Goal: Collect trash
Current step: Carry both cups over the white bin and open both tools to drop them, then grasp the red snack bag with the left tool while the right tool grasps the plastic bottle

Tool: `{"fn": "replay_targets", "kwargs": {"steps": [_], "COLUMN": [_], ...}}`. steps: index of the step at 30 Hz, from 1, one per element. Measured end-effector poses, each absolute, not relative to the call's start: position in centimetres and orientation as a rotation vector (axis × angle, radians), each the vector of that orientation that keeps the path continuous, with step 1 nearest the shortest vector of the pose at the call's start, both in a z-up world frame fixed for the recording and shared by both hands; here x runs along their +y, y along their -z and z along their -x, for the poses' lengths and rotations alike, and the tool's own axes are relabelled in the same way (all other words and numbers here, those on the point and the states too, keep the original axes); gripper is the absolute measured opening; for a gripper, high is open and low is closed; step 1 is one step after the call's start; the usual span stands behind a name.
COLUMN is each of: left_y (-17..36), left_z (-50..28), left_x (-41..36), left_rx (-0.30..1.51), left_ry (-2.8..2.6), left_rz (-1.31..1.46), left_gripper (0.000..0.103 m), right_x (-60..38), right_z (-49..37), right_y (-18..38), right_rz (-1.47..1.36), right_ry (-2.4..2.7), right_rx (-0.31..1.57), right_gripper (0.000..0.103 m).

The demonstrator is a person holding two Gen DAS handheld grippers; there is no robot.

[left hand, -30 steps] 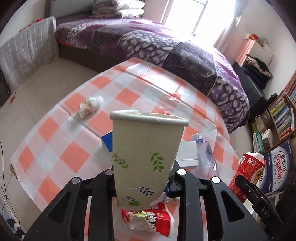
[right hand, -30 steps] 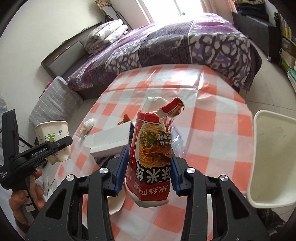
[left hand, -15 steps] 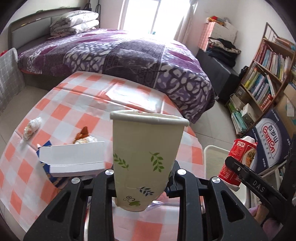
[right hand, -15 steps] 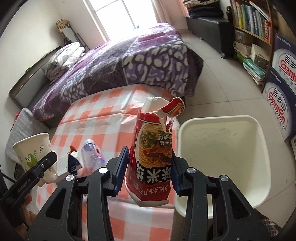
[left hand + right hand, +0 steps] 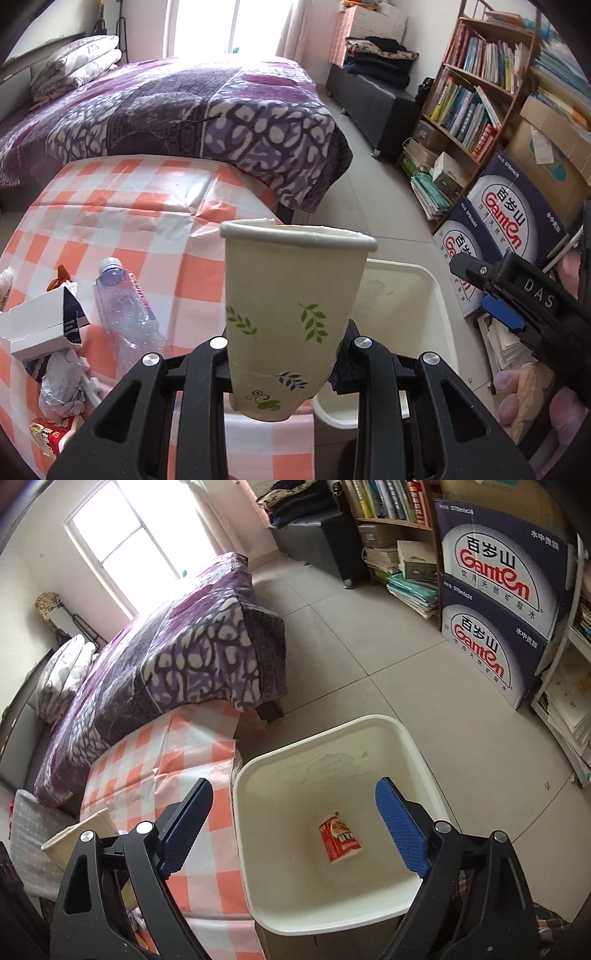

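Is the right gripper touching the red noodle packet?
Apart. The right wrist view shows the right gripper with its jaws opening, nothing between them, while the red noodle packet lies far below on the white bin's floor.

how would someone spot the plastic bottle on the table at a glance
Start at the table with the orange and white checked cloth, at the foot of the purple bed. On its left part, just right of a white open carton, lies the plastic bottle. It is the only see-through thing there: crumpled, clear with a purplish tint, white cap pointing away.
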State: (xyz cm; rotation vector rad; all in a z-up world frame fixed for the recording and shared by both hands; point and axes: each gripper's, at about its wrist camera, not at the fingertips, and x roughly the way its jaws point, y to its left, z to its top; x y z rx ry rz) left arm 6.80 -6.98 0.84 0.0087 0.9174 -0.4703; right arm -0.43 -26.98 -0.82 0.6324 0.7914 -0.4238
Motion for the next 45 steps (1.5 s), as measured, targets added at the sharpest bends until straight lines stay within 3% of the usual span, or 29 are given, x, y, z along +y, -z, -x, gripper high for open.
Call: {"fn": "replay_targets", "kwargs": {"steps": [12, 13, 15, 16, 31, 45], "left_y": [-0.3, -0.3, -0.3, -0.5, -0.9, 2.0], "left_z": [-5.4, -5.3, -5.2, -5.1, -5.3, -6.5], "left_x": [-13.3, -13.6, -14.2, -14.2, -12.0, -3.8], "left_rx": [0.953, 0.957, 0.957, 0.945, 0.881, 0.991], "left_ry": [0.573, 0.581, 0.59, 0.589, 0.439, 0.23], "left_rz": [-0.046, -0.047, -0.041, -0.028, -0.129, -0.215], "left_gripper": [0.032, 0.037, 0.073, 0.076, 0.083, 0.083], "right_x": [-31.9, -32.2, -32.8, -33.1, -30.5, -23.7], "right_z": [3.2, 3.4, 3.6, 3.7, 2.2, -1.3], "right_y": [1.0, 1.0, 1.0, 1.0, 0.7, 1.4], "right_rz": [-0.734, -0.739, -0.752, -0.758, -0.636, -0.445], "right_ry": [0.509, 0.516, 0.527, 0.53, 0.523, 0.452], "right_rx": [0.746, 0.743, 0.74, 0.739, 0.762, 0.829], "right_gripper": [0.091, 0.092, 0.093, 0.093, 0.096, 0.096]}}
